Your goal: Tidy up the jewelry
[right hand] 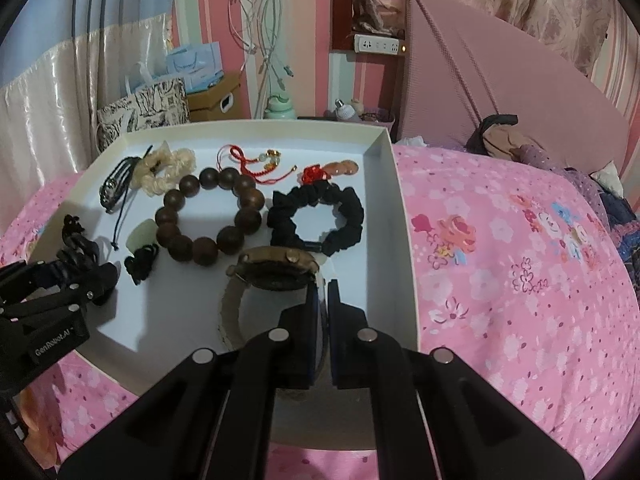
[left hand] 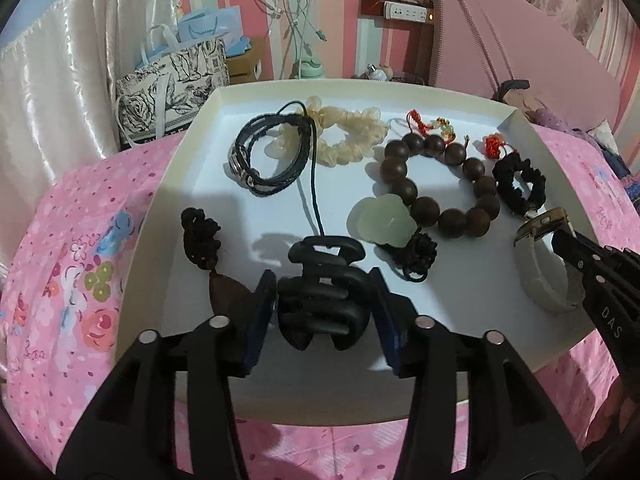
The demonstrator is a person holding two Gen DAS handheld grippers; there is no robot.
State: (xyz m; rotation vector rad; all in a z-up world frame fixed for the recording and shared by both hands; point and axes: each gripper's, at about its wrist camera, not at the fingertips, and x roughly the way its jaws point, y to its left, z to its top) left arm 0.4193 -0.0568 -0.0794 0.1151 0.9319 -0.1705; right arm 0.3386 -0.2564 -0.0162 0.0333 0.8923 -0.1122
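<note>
A white tray (left hand: pixel 208 128) on a pink bedspread holds jewelry. My left gripper (left hand: pixel 323 300) is shut on a black hair claw clip (left hand: pixel 320 292) at the tray's front. My right gripper (right hand: pixel 323 304) is shut on the pale strap of a wristwatch (right hand: pixel 276 268) at the tray's front right; it also shows in the left wrist view (left hand: pixel 540 232). Behind lie a brown wooden bead bracelet (left hand: pixel 436 184), a black scrunchie (right hand: pixel 316 216), a cream scrunchie (left hand: pixel 340 136), a black braided cord bracelet (left hand: pixel 268 156), a pale green jade pendant (left hand: pixel 380 220) and red cord charms (right hand: pixel 256 164).
A dark knotted pendant (left hand: pixel 204 248) lies at the tray's left front. The tray's right wall (right hand: pixel 404 216) stands close to my right gripper. A printed gift bag (left hand: pixel 168 84) and cardboard box (right hand: pixel 216 96) stand behind the tray. A pink headboard (right hand: pixel 500 76) rises at right.
</note>
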